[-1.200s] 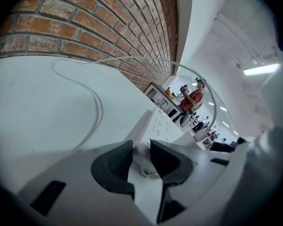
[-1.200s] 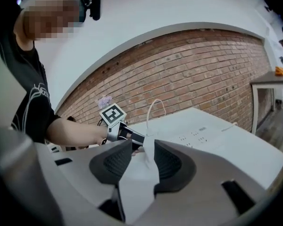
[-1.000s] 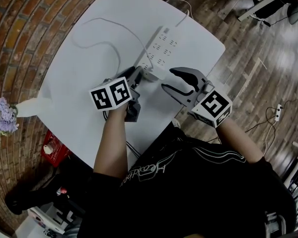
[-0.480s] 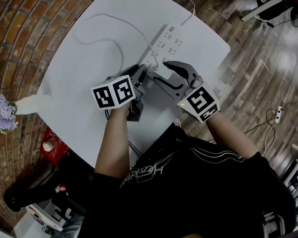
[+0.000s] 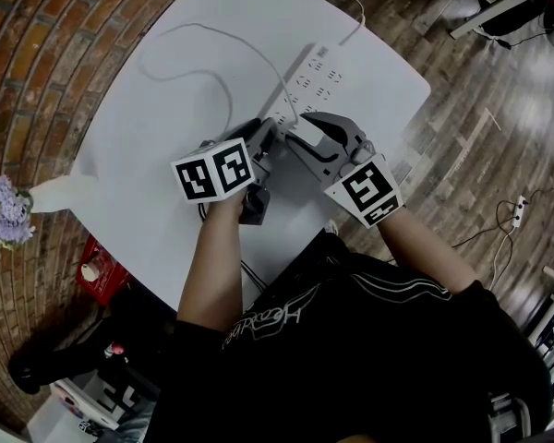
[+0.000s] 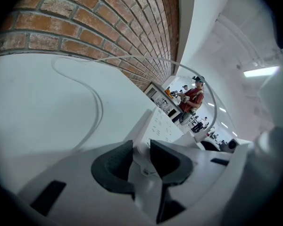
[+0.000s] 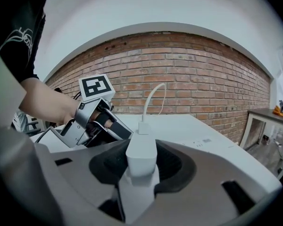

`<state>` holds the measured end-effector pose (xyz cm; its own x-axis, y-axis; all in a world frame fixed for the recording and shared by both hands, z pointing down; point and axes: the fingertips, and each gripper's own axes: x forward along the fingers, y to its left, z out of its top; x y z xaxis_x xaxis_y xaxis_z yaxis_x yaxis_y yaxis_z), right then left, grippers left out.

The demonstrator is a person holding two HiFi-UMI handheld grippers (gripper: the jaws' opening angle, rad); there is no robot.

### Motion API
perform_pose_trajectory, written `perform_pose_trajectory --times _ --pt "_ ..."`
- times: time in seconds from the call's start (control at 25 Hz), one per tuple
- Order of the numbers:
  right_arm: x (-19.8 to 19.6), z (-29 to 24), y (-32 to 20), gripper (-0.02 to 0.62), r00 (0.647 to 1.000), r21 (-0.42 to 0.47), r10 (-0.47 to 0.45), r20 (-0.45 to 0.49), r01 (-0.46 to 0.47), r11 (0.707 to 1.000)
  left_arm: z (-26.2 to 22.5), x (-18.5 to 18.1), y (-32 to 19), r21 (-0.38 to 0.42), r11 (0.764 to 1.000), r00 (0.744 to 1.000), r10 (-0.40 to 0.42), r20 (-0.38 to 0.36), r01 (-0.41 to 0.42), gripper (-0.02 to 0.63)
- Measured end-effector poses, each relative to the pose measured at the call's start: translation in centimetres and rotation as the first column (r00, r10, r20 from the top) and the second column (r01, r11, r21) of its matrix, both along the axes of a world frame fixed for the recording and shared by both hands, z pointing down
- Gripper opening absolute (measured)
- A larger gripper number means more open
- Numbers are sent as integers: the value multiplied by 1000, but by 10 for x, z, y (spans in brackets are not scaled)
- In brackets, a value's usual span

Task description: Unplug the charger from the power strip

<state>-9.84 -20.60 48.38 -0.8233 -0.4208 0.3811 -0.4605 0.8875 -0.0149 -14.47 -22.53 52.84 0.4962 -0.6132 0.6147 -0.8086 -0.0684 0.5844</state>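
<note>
- Charger (image 7: 141,149) sits squarely between my right fingers (image 7: 175,166). It is a white block standing up out of the near end of the power strip (image 5: 316,74), and its cable (image 7: 150,98) leaves from the top.
- Its long axis runs straight off the strip's face. As I judge it, the pull has to follow that line, away from the strip and not off to one side.
- The power strip lies flat on the white counter (image 5: 157,146), its length running away from me toward the far right edge. The charger is plugged into the end nearest me, so both my hands meet there, just beside each other.
- My right fingers have just been closing. Their dark pads now sit against both sides of the charger, and the block fills a middling gap between them. I take that as a grip.
- My left fingers (image 6: 111,166) are nearly together, pinching the near end of the strip. Its white edge fills the narrow gap, and the rest of the strip stretches away beyond them.
- That makes the left hand the anchor and the right hand the one to pull. If the left pinch slips, I expect the whole strip to lift along with the plug.
- The cable loops off slack across the counter toward the far left, so I doubt it will drag on the pull.
</note>
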Motion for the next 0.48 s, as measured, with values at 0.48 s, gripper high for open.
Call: perform_pose_trajectory --times 0.48 --pt "0 1 -1 117 1000 -10 5 6 -5 1000 -1 -1 0 3 1000 1000 2 4 -2 112"
